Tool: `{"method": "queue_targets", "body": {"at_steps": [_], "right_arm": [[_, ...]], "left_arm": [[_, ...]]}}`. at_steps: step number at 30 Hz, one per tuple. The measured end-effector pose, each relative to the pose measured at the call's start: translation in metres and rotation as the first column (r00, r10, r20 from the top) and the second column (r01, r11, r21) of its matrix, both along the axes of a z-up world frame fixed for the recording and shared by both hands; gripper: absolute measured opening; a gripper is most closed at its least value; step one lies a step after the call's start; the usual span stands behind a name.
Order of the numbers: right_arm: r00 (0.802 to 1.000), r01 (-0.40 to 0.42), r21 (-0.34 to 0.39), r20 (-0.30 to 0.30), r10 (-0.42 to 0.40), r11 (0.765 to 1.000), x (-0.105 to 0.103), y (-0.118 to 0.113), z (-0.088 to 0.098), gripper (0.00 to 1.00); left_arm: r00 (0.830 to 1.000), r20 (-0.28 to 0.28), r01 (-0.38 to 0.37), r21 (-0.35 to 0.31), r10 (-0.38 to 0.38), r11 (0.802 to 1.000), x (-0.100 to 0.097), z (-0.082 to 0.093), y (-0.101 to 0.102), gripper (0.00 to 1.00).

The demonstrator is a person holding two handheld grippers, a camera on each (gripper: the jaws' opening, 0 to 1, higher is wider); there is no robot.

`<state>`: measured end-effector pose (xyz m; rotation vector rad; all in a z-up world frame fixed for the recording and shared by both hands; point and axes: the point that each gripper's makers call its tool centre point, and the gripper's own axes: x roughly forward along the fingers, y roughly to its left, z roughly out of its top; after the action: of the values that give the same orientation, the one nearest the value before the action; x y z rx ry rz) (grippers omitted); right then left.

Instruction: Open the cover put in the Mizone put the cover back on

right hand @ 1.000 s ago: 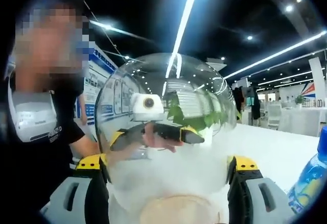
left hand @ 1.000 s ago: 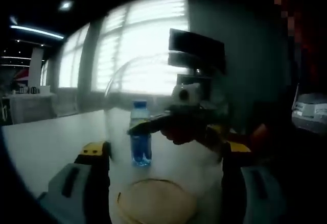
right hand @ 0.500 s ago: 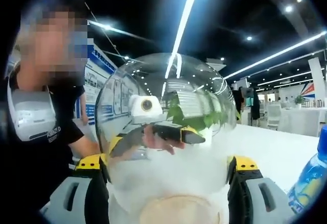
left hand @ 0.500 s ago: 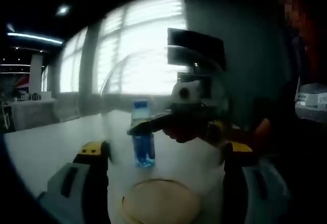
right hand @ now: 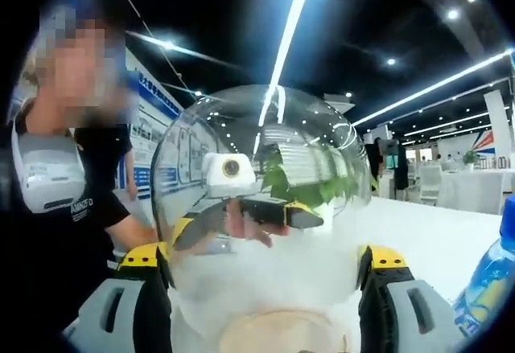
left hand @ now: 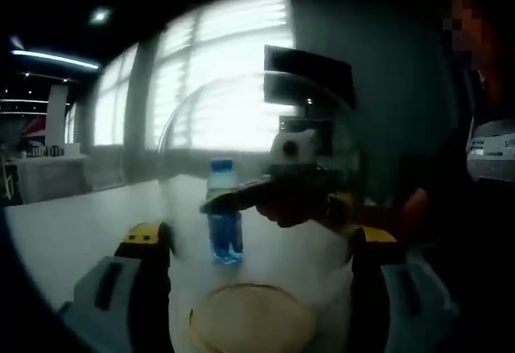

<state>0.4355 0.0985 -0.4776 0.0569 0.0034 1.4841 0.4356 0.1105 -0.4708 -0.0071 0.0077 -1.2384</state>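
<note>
Clearly, both grippers are clamped on one clear dome cover, one on each side of it. In the right gripper view the right gripper has its yellow-tipped jaws pressed to the dome's flanks at 8 and 4 o'clock, and a round wooden base sits low between them at 6 o'clock. Seen through the plastic, the left gripper lies just left of centre with a hand wrapped round it; a person in a dark shirt stands at 9 o'clock. Green leaves show through the dome right of centre. This view catches the Mizone bottle cut off at 4 o'clock, standing on the white table, outside the cover.

From the left gripper view, the left gripper grips the same cover likewise, base at 6 o'clock. Here the whole Mizone bottle stands upright just left of centre, seen through the dome, with bright windows behind and the right gripper across the middle.

Against the frames of a second ago, nearly nothing differs: both grips hold, the bottle stands where it was, and the pictures have shifted only slightly
</note>
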Motion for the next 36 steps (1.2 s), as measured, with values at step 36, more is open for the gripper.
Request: {"method": "queue_targets", "body": {"at_steps": [36], "right_arm": [[0.999,0.021,-0.035,0.030,-0.020,0.999,-0.040,0.010,0.019,0.90]], "left_arm": [[1.000,0.008,0.002,0.005,-0.003,1.000,-0.037,0.020,0.007,0.78]]}}
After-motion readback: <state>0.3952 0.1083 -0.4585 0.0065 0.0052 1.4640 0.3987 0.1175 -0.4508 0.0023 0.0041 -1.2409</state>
